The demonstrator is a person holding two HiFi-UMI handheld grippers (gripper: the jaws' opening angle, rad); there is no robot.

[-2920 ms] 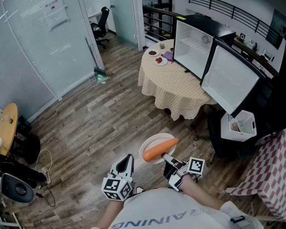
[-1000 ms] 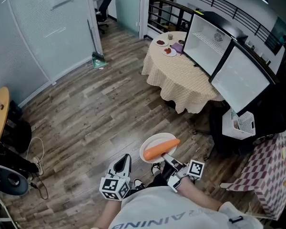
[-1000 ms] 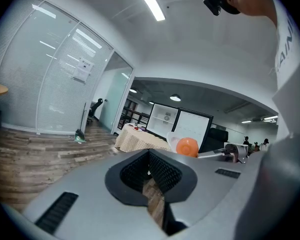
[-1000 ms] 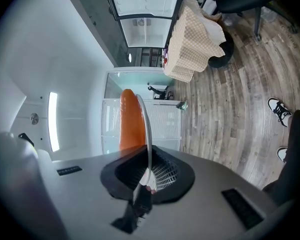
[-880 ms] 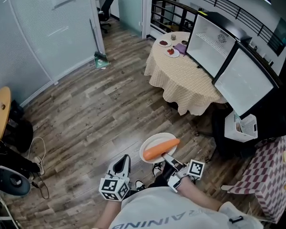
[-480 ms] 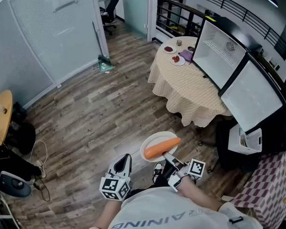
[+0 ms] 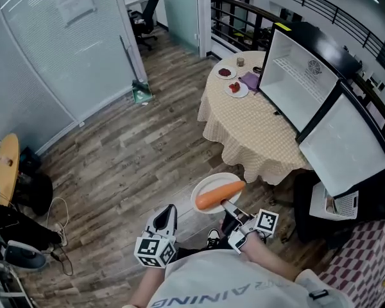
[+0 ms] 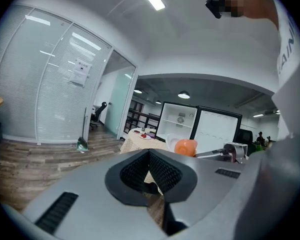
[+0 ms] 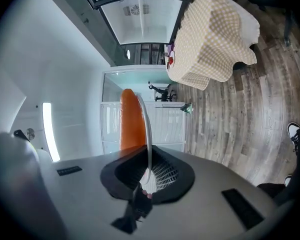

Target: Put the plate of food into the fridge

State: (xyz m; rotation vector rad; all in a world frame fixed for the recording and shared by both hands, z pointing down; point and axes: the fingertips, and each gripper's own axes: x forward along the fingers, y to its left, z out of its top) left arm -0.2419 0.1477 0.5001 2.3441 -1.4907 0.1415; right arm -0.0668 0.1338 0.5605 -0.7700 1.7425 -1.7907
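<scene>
A white plate [image 7: 207,186] with a whole orange carrot [image 7: 219,192] on it hangs over the wooden floor, level. My right gripper [image 7: 227,205] is shut on its near rim. In the right gripper view the plate [image 9: 145,116] runs edge-on out of the shut jaws, with the carrot [image 9: 130,121] on its left. My left gripper [image 7: 169,210] is beside it on the left, shut and empty; in the left gripper view its pads [image 8: 140,166] meet at the tip. The white fridge [image 7: 298,76] stands open ahead on the right, its door [image 7: 344,145] swung toward me.
A round table [image 7: 253,130] under a checked cloth stands before the fridge, with small dishes [image 7: 236,88] at its far edge. A glass partition [image 7: 58,56] runs along the left. A white basket [image 7: 333,204] sits below the fridge door. A checked cloth [image 7: 366,262] fills the lower right.
The table and the open fridge have drawn nearer and lower in the head view. Both grippers and the plate keep their places before the person's body.
</scene>
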